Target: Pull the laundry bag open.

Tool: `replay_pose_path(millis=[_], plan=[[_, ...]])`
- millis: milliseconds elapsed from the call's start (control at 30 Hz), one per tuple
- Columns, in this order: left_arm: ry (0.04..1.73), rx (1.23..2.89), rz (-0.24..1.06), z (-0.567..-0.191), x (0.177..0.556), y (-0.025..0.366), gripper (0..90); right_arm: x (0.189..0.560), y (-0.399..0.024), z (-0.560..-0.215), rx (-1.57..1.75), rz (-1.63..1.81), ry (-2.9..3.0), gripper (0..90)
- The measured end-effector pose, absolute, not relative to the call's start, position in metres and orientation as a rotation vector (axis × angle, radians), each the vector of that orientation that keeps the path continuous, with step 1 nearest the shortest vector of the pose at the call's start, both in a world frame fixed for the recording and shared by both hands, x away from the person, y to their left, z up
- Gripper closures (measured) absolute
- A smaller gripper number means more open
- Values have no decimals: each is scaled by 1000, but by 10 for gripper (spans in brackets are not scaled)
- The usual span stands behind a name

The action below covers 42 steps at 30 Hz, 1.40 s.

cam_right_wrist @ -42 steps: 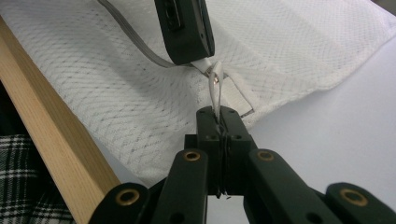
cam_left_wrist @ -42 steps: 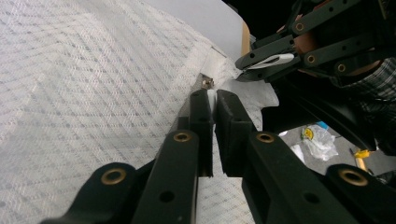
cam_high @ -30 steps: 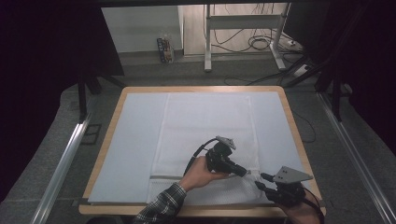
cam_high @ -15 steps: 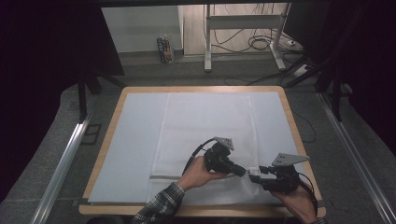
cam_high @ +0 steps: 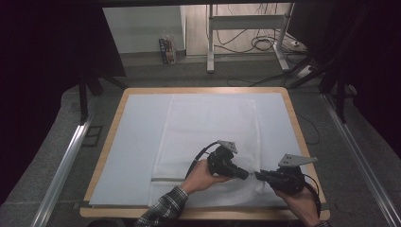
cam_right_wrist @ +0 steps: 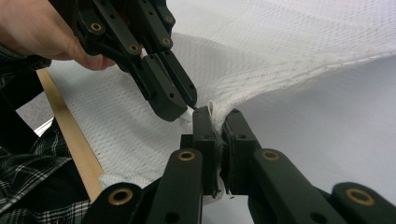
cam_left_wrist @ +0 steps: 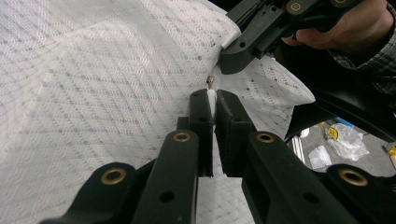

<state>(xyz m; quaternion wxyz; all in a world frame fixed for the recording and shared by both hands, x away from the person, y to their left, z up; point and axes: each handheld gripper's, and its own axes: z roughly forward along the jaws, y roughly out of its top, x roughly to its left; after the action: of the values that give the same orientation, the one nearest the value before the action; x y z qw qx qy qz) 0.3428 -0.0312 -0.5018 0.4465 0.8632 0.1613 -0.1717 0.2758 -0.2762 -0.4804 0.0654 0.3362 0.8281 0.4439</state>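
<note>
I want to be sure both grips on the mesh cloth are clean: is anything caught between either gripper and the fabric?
Nothing visible is. The left gripper and right gripper each pinch the white mesh cloth directly, their tips close together.

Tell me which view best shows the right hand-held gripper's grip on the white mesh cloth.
The right gripper view: the right hand-held gripper pinches a raised fold of the white mesh cloth close up. The left gripper view shows it farther off at the cloth's edge; the high view shows it small, grip unreadable.

The white cloth (cam_left_wrist: 93, 93) is an open mesh weave, matt and rough-looking. The left tongs (cam_left_wrist: 211, 100) are matt black plastic with brass-coloured rivets. The counter (cam_high: 203, 90) has a pale wood rim.
</note>
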Motion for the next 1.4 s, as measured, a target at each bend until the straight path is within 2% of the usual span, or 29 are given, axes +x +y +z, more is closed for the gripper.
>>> replay_pose_path(millis=[233,667,767,1400], plan=[[409,2139,-432,-502,342,-32,864,275,-276,-481,1005,1345,2489,841],[421,2198,-322,-500,333,-26,874,270,-274,-483,1007,1200,2480,854],[435,2174,-335,-502,335,-16,874,271,-279,-483,1040,1218,2475,853],[437,2190,-322,-501,330,-10,873,268,-274,-485,1001,1171,2489,852]])
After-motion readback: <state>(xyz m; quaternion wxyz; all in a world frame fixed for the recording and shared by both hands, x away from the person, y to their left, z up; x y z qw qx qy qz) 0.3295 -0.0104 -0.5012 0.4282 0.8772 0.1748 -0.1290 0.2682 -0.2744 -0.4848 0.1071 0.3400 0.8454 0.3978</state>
